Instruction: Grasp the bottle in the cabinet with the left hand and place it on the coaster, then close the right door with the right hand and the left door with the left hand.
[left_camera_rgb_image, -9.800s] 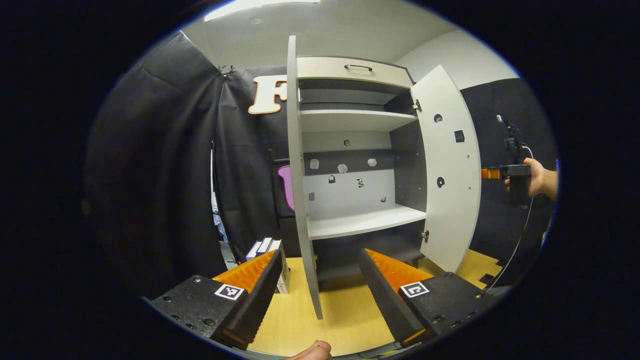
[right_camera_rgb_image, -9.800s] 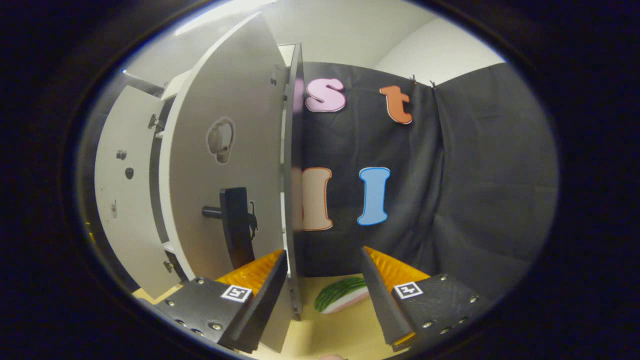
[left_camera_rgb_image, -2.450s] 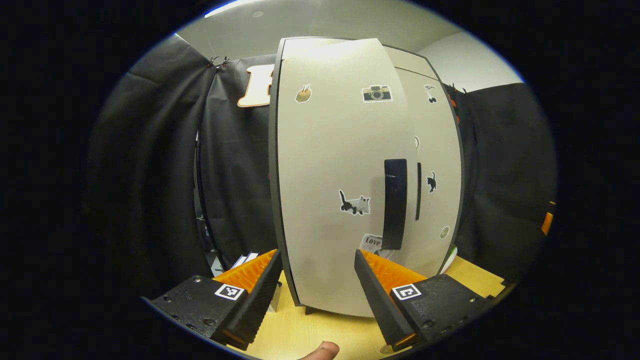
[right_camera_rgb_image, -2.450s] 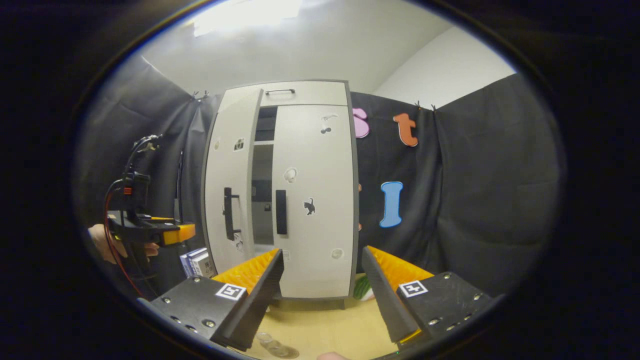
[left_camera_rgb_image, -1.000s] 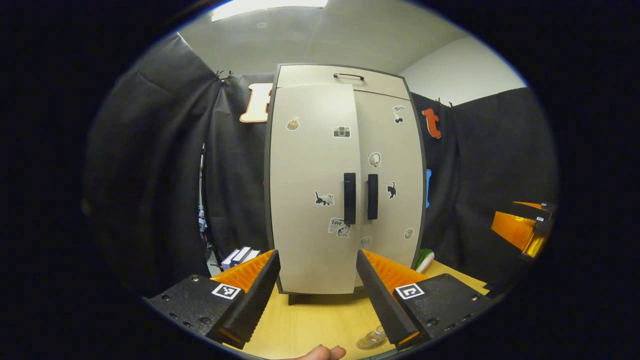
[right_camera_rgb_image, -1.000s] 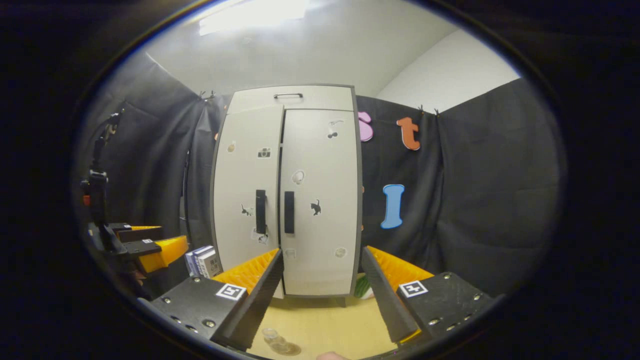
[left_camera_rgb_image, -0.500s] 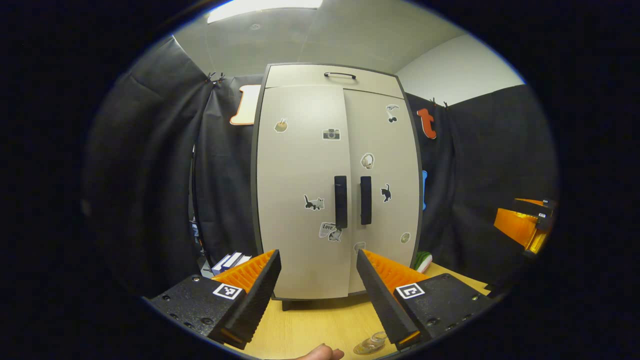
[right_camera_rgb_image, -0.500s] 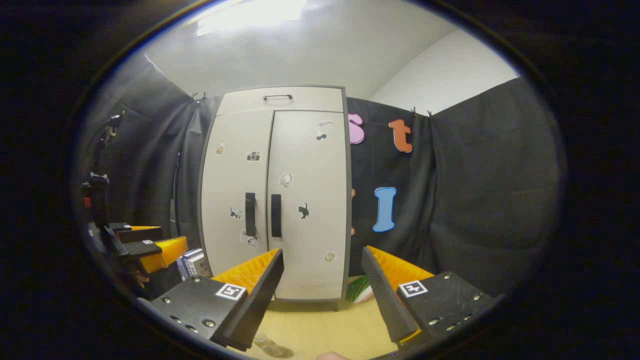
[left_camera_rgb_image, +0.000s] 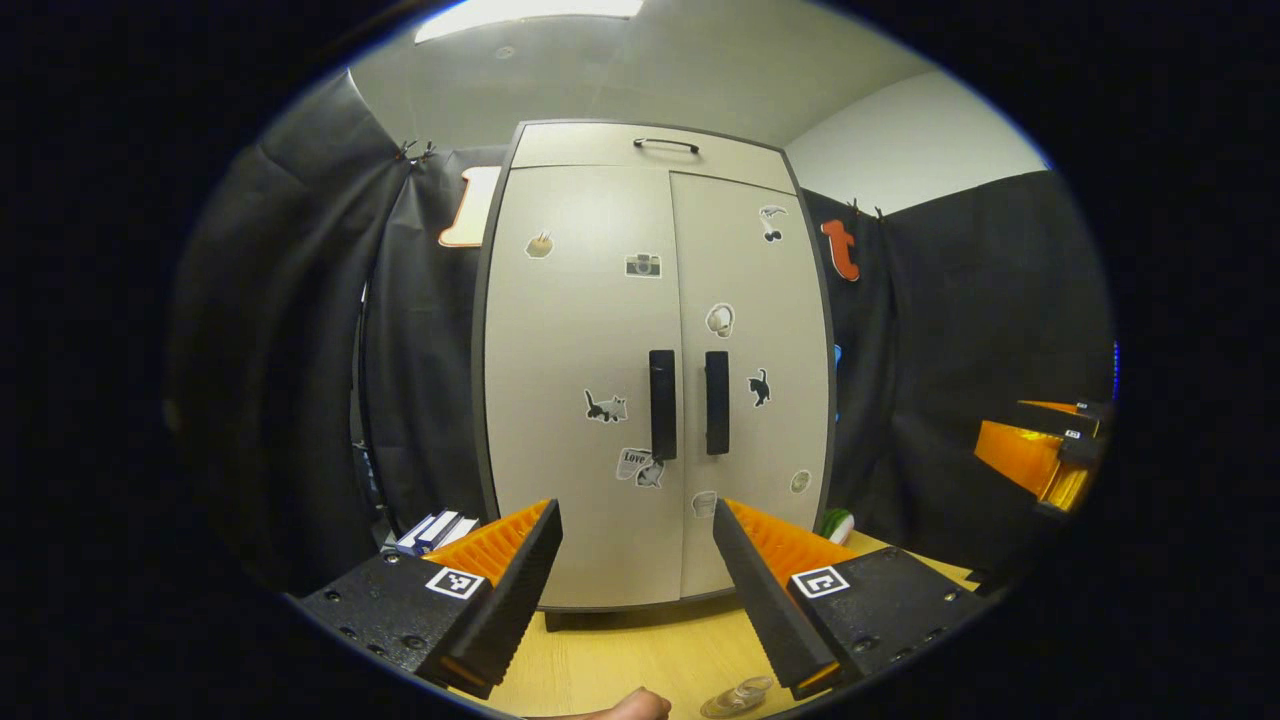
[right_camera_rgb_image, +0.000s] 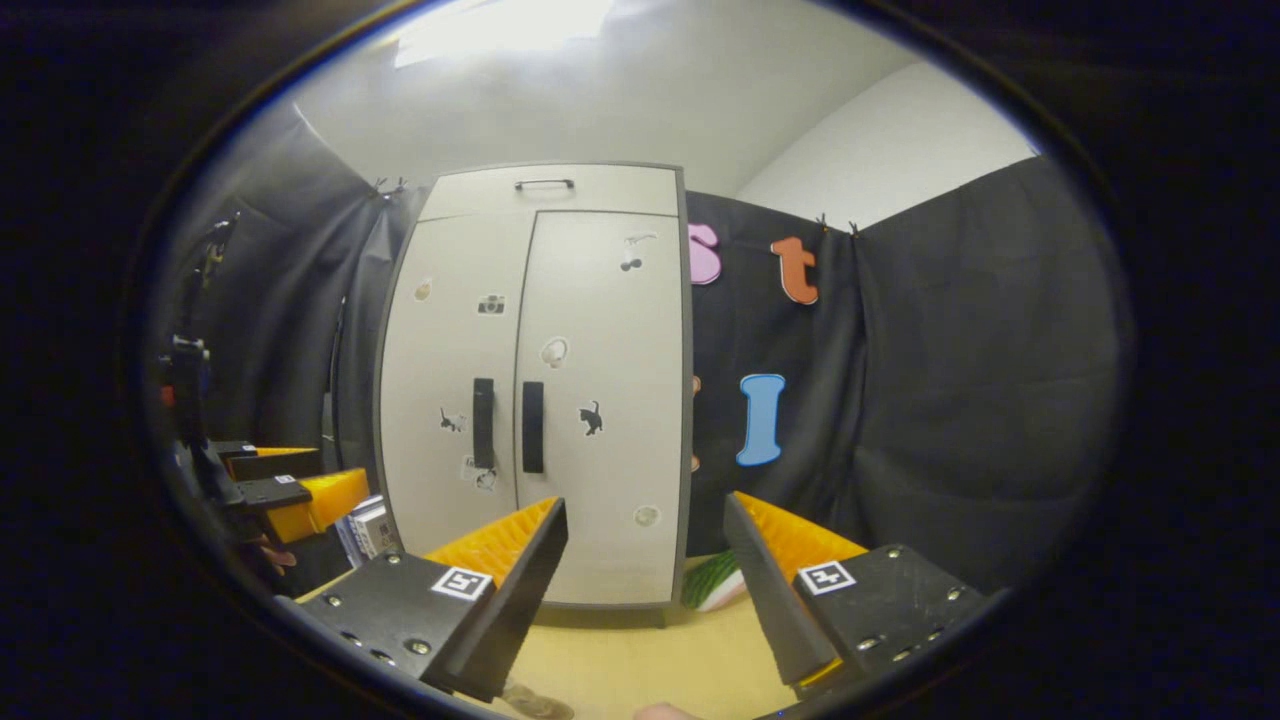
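Both doors look shut: in the left gripper view the left door (left_camera_rgb_image: 580, 400) and the right door (left_camera_rgb_image: 755, 380) lie flush with each other straight ahead of the left gripper (left_camera_rgb_image: 635, 590), their two dark handles (left_camera_rgb_image: 662, 404) side by side at the seam, and no gap shows into the cabinet (left_camera_rgb_image: 650, 150). The right gripper view agrees, with the cabinet ahead and a little to the left of the right gripper (right_camera_rgb_image: 645, 590). Each gripper is spread wide with nothing between its fingers, and each is held off from the cabinet above the table (left_camera_rgb_image: 630, 650), touching neither door. The bottle (left_camera_rgb_image: 738, 695) is a clear thing low on the table, just below and inside the left gripper's right finger; only a sliver of it shows, so whether it sits on the coaster cannot be told, and the coaster itself cannot be made out. In the right gripper view a clear shape, likely the same bottle, lies under that gripper's left finger. Judging by this, the door steps are done and the task looks finished, or nearly so, with the bottle's seating the one point unconfirmed.
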